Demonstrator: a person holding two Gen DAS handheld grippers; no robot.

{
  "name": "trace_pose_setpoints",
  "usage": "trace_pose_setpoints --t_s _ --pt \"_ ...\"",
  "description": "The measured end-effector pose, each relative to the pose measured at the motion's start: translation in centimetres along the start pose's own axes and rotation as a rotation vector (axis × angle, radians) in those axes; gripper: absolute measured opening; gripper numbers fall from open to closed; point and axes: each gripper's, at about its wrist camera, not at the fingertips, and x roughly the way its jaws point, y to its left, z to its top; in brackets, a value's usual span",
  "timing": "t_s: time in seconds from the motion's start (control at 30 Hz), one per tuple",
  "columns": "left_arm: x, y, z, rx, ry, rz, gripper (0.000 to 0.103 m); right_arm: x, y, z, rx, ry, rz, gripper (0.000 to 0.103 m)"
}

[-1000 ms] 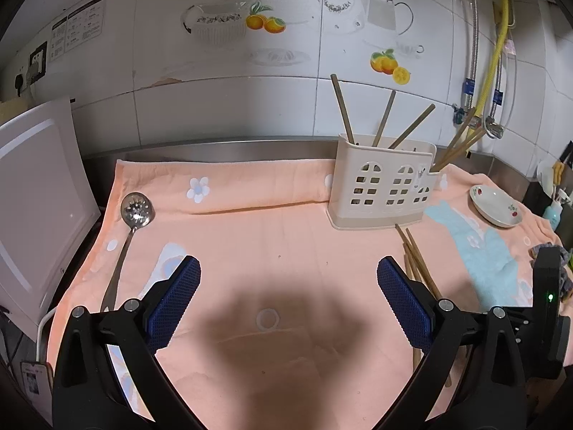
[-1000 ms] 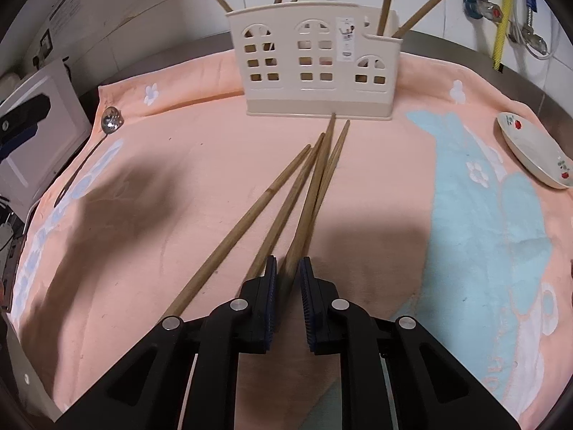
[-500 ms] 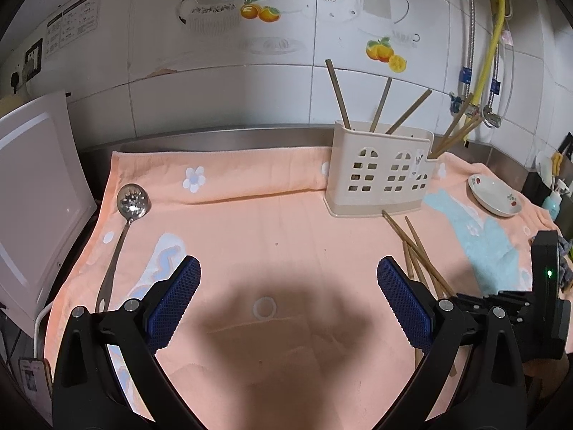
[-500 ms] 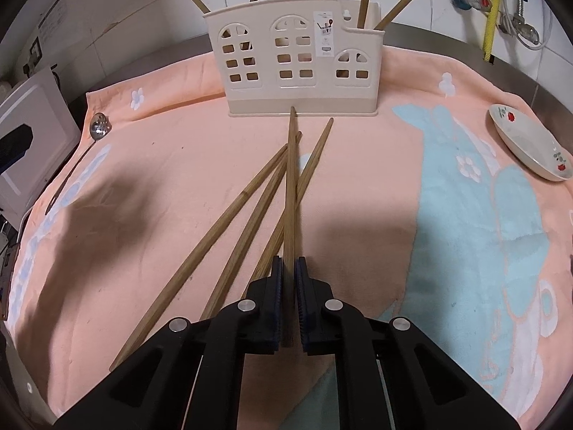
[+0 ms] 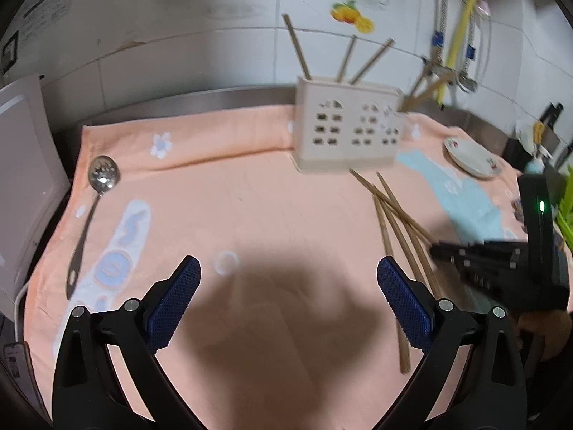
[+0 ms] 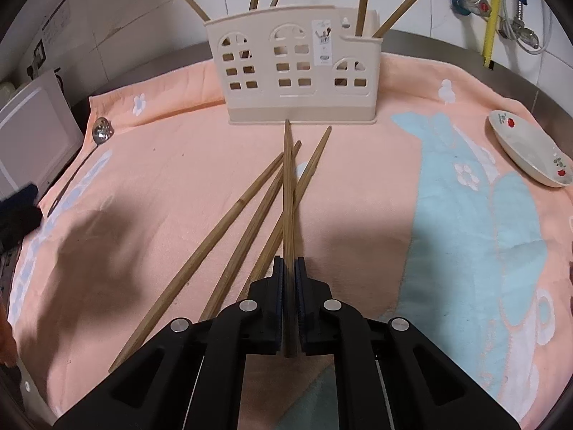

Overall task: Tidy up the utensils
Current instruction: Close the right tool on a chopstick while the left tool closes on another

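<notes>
My right gripper (image 6: 289, 263) is shut on one wooden chopstick (image 6: 287, 193), which points straight ahead at the cream utensil holder (image 6: 297, 75). Three loose chopsticks (image 6: 229, 222) lie fanned on the peach towel under and left of it. Several chopsticks stand in the holder (image 5: 345, 129). My left gripper (image 5: 288, 276) hangs open over bare towel with nothing between its blue pads. A slotted metal spoon (image 5: 95, 200) lies far left of it. The right gripper (image 5: 476, 261) shows at the right edge of the left wrist view, by the loose chopsticks (image 5: 397, 222).
A peach towel (image 6: 161, 165) with a blue whale print covers the counter. A small white dish (image 6: 526, 150) with red flowers sits at the right. A white board (image 5: 21, 165) leans at the left edge. Tiled wall and pipes (image 6: 492, 7) stand behind the holder.
My right gripper closed on one chopstick and lifted its tip, swinging it straight toward the holder. My left gripper sank lower and tilted down over the towel, staying open.
</notes>
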Motion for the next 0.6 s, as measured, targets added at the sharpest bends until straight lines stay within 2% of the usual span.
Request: trace_pose_setpoints --t_s 0.2,0.3,0.5,0.6 --pt "0.3 -1.7 -1.8 -0.001 0.043 -0.058 0.095 -2.3 -0.7 0.5 0.009 -0.056 0.008 0.006" --pt "0.7 -2.8 -2.5 0.0 0.068 -0.094 0.086 -3.5 -1.0 0.8 0.01 -0.084 0.012 0.006" --pt "1.6 -5.3 -3.8 0.019 0.118 -0.153 0.077 -5.5 -1.5 1.0 0.007 -0.126 0.017 0.006" --pt "2.1 -6.2 -4.2 0.03 0.137 -0.168 0.067 -6.3 -1.7 0.9 0.009 -0.143 0.022 0.006"
